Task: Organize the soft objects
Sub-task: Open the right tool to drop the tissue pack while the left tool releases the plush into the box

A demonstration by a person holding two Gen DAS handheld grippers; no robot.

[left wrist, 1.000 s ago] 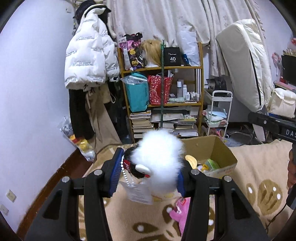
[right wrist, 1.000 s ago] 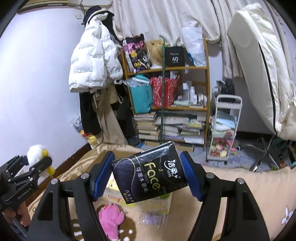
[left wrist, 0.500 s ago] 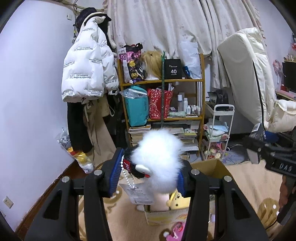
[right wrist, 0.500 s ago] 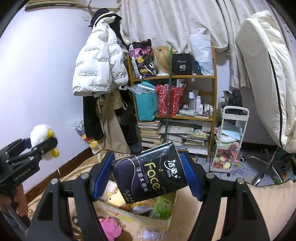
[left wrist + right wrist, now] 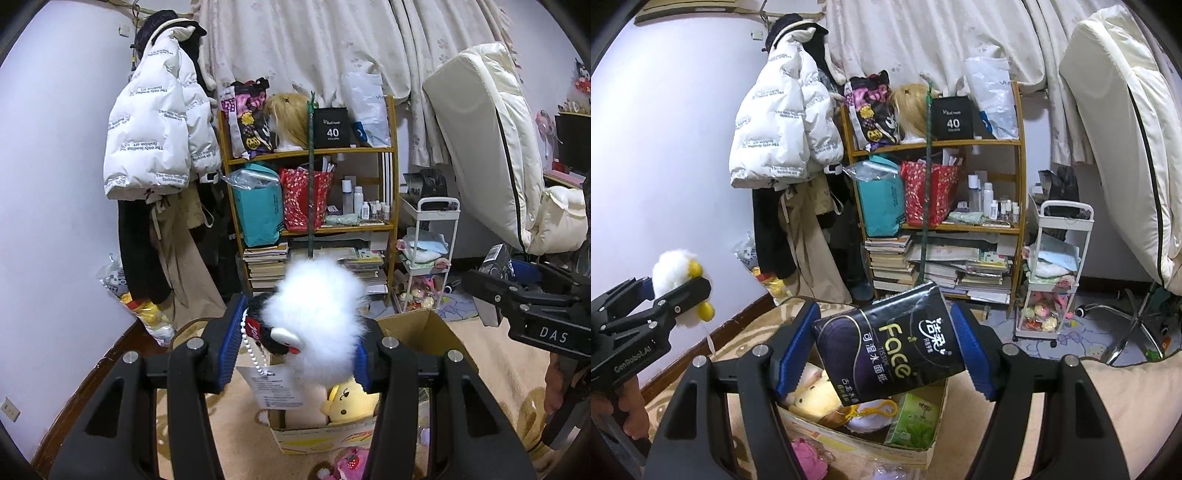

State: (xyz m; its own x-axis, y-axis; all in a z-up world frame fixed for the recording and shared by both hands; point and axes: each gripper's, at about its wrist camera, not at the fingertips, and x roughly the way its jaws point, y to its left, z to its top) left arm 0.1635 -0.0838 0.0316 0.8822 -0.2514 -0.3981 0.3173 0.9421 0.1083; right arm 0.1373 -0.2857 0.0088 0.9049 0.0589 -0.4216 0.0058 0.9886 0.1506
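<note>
My left gripper is shut on a fluffy white plush toy with a bead chain and paper tag, held above the near side of an open cardboard box. A yellow plush lies inside that box. My right gripper is shut on a black tissue pack marked "Face", tilted, over the same box. In the right wrist view the left gripper shows at far left with the white plush. In the left wrist view the right gripper enters from the right.
The box also holds a green tissue pack. A pink plush lies on the patterned beige blanket in front of the box. Behind stand a wooden shelf, a white cart, hanging coats and a leaning mattress.
Both grippers have advanced toward the box with their loads; the box now sits closer and lower in both views. The right gripper has come in nearer at the right of the left wrist view.
</note>
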